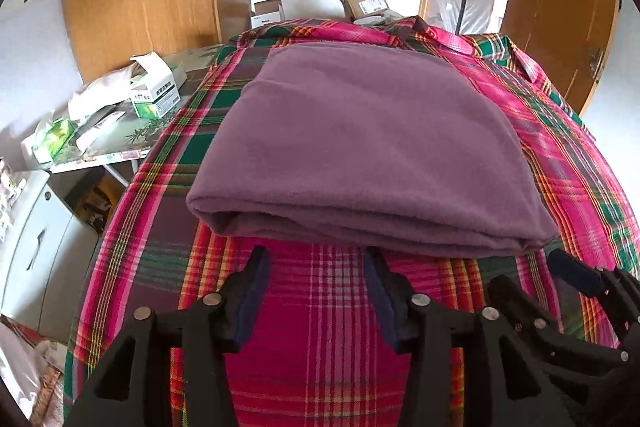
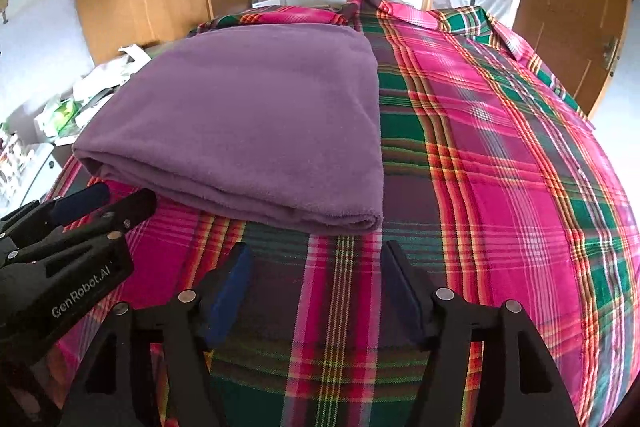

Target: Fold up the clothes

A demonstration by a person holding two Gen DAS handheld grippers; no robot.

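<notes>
Both claws, left (image 1: 316,259) and right (image 2: 316,255), gape empty; just ahead, purple garment (image 1: 360,147) lies folded, plaid cloth (image 2: 500,147) beneath unfolded.

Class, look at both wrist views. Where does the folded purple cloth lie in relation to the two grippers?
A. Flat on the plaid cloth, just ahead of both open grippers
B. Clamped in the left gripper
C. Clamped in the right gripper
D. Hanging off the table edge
A: the folded purple cloth rests on the plaid cloth, and both the left gripper and the right gripper stand open short of its near edge, holding nothing.
</notes>
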